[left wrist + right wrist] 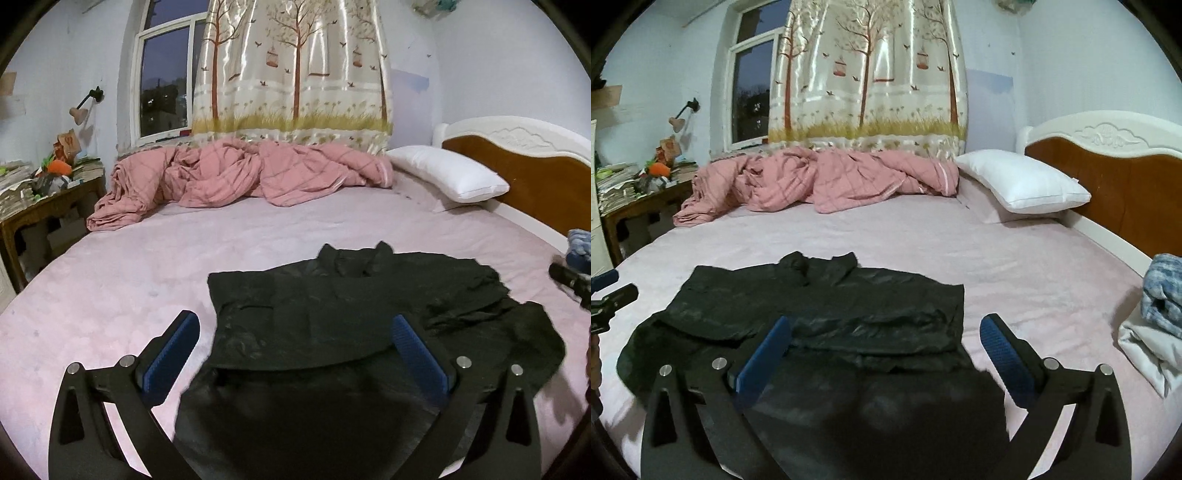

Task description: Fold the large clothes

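Note:
A large black collared garment (332, 314) lies flat on the pink bed sheet (110, 295), collar toward the far side, its sides folded inward. It also shows in the right wrist view (820, 314). My left gripper (295, 332) is open and empty, hovering over the garment's near left part. My right gripper (884, 332) is open and empty, over the garment's near right edge. The right gripper's tip shows at the right edge of the left wrist view (569, 280); the left gripper's tip shows at the left edge of the right wrist view (613, 291).
A crumpled pink quilt (236, 177) lies along the far side of the bed under a curtain. A white pillow (450, 173) rests by the wooden headboard (535, 177). Folded blue and white clothes (1160, 321) sit at the right. A cluttered side table (40, 192) stands left.

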Available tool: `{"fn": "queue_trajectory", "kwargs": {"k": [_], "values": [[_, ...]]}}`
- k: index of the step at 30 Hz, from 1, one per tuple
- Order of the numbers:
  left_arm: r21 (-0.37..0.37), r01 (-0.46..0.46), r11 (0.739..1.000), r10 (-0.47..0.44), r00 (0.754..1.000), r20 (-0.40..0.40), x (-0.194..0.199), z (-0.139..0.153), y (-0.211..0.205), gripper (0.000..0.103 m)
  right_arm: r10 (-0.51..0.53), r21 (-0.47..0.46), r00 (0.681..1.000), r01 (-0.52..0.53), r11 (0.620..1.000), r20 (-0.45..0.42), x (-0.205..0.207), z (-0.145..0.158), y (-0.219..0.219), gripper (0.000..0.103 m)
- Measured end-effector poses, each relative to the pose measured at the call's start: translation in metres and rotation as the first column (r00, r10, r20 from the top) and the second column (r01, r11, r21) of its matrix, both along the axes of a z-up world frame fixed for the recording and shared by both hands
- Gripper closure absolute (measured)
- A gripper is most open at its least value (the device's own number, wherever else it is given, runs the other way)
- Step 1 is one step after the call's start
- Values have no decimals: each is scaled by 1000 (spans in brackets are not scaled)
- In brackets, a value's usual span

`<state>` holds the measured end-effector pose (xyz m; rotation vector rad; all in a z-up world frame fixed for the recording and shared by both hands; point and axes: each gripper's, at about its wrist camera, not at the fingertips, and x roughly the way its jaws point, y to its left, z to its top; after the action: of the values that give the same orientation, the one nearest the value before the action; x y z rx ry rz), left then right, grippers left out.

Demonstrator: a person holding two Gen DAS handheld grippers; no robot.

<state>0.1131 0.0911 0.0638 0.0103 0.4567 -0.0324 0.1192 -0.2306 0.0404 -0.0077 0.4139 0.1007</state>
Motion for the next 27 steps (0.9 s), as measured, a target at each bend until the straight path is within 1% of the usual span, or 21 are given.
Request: {"fn": "queue_trajectory", "kwargs": {"k": [4, 9, 15, 17, 19, 20, 21, 24, 27], "values": [[-27, 15, 1000, -15, 1000, 0, -19, 3, -10, 0, 3, 6, 1000, -3, 1000, -7, -27, -7, 2, 0], [-38, 13, 999, -13, 1000, 7, -35, 6, -21, 0, -4, -34, 1000, 4, 999, 6, -53, -11, 7, 0], [-19, 14, 1000, -14, 1000, -3, -53, 1, -31, 0, 24, -50, 1000, -24, 998, 7, -75, -14, 11, 0], [-14, 23, 1000, -23, 999, -32, -57, -9, -35, 0, 42, -72, 999, -42, 997, 0, -80, -18, 15, 0], [3, 38, 999, -37, 997, -65, -59, -19, -41, 0, 76, -124, 997, -78, 989, -25, -83, -26, 23, 0], [24, 56, 998, -54, 994, -95, -59, -27, -46, 0, 93, -153, 995, -98, 983, -42, -84, -31, 28, 0], [45, 69, 997, -63, 991, -117, -59, -34, -50, 0, 115, -197, 991, -126, 972, -67, -84, -38, 35, 0], [109, 103, 989, -82, 980, -180, -58, -55, -63, 0, 144, -301, 984, -169, 939, -103, -86, -57, 54, 0], [146, 145, 979, -105, 962, -252, -55, -75, -73, 0, 173, -365, 974, -215, 906, -144, -86, -75, 71, 0]]}}
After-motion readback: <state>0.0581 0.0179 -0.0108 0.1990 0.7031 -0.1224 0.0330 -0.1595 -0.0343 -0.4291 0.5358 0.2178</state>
